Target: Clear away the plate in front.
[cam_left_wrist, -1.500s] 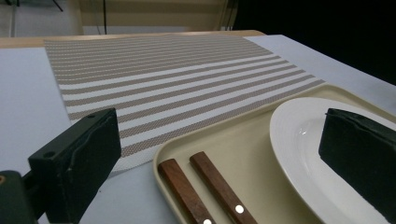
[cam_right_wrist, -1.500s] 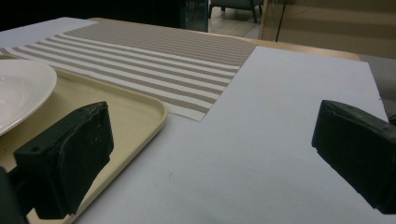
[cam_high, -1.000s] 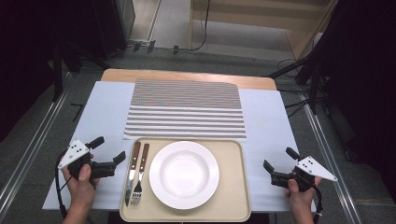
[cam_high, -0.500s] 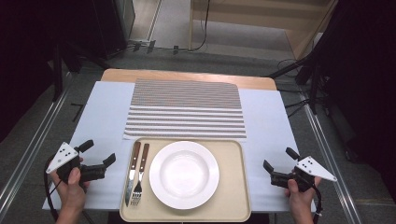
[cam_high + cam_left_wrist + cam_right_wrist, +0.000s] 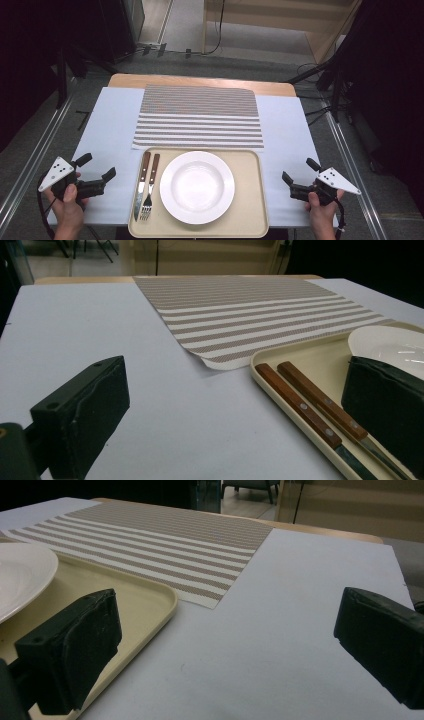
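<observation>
We hold the left tool [image 5: 97,167] low over the white surface [image 5: 107,125], just left of the tray [image 5: 250,210], with its jaws spread apart and nothing between them; the right tool [image 5: 297,175] sits on the far side of the tray over bare surface, its jaws likewise wide apart and empty. The tray lies at the near edge of the surface and carries the things nearest our left tool: a knife [image 5: 141,185] and a fork [image 5: 150,187], both with brown wooden handles pointing away from us, lying side by side along the tray's left wall, the knife on the outside. Next to them, filling the middle of the tray, stands a white plate [image 5: 196,186], and to its right the tray floor is bare. In the left gripper view the handles of the knife [image 5: 295,407] and fork [image 5: 325,402] run close together just inside the tray's raised rim [image 5: 260,375], which stands between our jaws and the cutlery. Beyond the tray lies a striped mat [image 5: 200,117], its near edge touching or slightly overlapping the tray's far rim; in the left gripper view its near corner [image 5: 212,360] curls up a little. We have open surface on both flanks of the tray and mat, out to the metal rails [image 5: 30,160] along each side.
</observation>
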`<state>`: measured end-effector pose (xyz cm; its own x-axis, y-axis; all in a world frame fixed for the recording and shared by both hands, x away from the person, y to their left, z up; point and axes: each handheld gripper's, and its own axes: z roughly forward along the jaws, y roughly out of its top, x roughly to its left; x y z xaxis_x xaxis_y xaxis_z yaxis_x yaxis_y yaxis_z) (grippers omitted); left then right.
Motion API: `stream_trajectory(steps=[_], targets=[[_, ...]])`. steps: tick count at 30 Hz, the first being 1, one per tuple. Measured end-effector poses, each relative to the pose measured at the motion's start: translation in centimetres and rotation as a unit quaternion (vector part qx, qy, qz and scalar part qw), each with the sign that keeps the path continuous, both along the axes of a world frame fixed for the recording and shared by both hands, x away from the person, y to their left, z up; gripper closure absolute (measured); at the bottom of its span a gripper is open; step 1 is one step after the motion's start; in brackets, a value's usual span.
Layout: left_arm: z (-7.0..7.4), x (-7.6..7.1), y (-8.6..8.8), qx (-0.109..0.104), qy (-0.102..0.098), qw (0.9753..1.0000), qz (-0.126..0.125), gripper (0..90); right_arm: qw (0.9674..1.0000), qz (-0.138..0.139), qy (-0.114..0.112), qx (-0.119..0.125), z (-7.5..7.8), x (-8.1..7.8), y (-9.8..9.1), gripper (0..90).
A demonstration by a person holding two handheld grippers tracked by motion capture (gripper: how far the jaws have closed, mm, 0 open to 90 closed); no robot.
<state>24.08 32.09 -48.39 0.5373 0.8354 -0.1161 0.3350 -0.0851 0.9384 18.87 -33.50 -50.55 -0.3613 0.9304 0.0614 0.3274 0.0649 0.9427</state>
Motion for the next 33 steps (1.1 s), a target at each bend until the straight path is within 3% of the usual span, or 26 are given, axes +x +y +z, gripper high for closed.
stream_trajectory(steps=[6,10,15,22,33], targets=[[-0.01,-0.2,0.64,-0.003,-0.002,1.0,0.007,0.0,1.0,0.0,0.0,0.0,-0.02,0.02,0.02,0.0],[-0.15,-0.15,0.68,0.009,-0.003,0.9999,0.009,0.0,1.0,0.0,0.0,-0.001,-0.04,0.03,-0.01,0.0],[-0.35,-0.18,1.07,-0.005,-0.006,0.9999,0.008,0.0,1.0,-0.001,-0.001,-0.002,-0.1,0.13,-0.12,0.0],[-0.66,-0.07,0.58,0.007,-0.011,0.9999,0.006,0.0,1.0,-0.004,-0.002,0.0,-0.19,0.16,-0.37,0.0],[-0.79,0.09,0.53,0.007,-0.012,0.9998,0.011,0.0,1.0,-0.006,-0.005,-0.004,-0.28,0.22,-0.3,0.0]])
